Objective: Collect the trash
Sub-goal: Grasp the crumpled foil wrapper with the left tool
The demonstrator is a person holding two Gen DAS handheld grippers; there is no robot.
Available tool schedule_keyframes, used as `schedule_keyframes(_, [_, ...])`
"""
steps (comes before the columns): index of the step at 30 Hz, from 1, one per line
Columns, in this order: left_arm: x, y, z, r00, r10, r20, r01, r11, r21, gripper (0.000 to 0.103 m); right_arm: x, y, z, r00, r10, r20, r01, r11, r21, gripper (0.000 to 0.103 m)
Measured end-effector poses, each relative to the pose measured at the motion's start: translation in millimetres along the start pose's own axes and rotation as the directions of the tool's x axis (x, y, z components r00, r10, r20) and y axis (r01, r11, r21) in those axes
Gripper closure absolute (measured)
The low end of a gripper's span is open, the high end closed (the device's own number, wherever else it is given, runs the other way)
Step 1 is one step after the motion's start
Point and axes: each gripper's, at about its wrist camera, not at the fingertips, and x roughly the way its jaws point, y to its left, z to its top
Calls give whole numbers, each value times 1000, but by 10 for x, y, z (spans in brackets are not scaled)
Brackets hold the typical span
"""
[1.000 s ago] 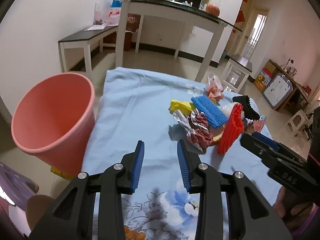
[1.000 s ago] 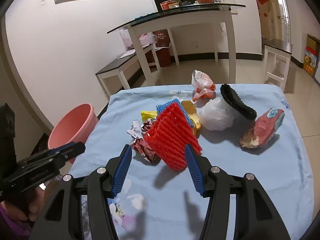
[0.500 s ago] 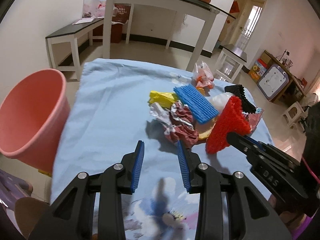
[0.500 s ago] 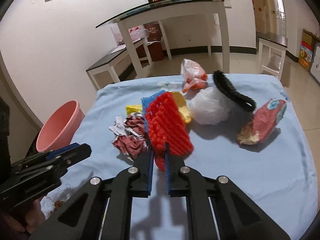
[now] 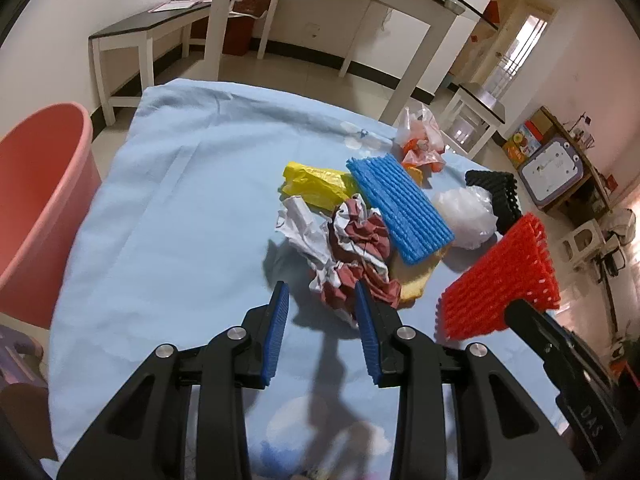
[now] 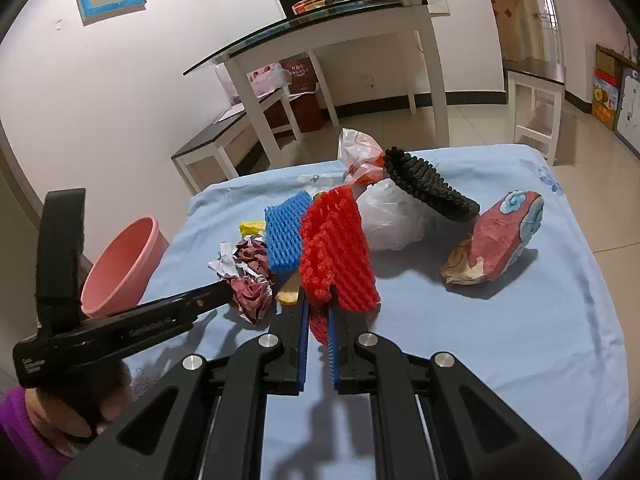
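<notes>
A red foam net (image 6: 336, 252) stands up from my right gripper (image 6: 318, 312), which is shut on its near end; in the left wrist view the same net (image 5: 500, 280) hangs at the right. My left gripper (image 5: 322, 304) is open and low over the light blue tablecloth (image 5: 192, 200). Its fingertips flank the near edge of a crumpled red-and-white paper (image 5: 352, 248) without pressing it. In the right wrist view the left gripper (image 6: 226, 290) reaches that paper (image 6: 250, 276) from the left. A pink bin (image 5: 40, 200) stands off the table's left side.
Behind the paper lie a blue foam net (image 5: 400, 208), a yellow bag (image 5: 316, 184), a white plastic bag (image 5: 464, 212), a black foam net (image 5: 496, 192) and an orange-white bag (image 5: 420, 140). A red printed wrapper (image 6: 500, 236) lies at the right. White tables stand beyond.
My right gripper closed on the red foam net and now holds it. My left gripper moved forward and down to the crumpled paper, still open.
</notes>
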Motion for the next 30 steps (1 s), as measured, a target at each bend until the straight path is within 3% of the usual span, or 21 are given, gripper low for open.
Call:
schedule_keyframes(6, [0, -50, -9, 999, 4, 31, -5, 1000, 21, 69, -1, -37, -18, 1000, 1, -5, -1, 1000, 12, 95])
schedule_keyframes(11, [-26, -81, -27, 999, 14, 41, -16, 999, 42, 91, -5, -42, -26, 1000, 1, -5, -1, 1000, 14, 95])
schedule_keyframes(14, [-61, -73, -45, 999, 14, 46, -16, 999, 45, 95, -26, -41, -21, 1000, 1, 1, -1, 1000, 10, 95])
schedule_keyframes(30, [-599, -84, -193, 989, -12, 146, -3, 995, 104, 98, -302, 65, -28, 999, 6, 54, -6, 1000, -12, 95])
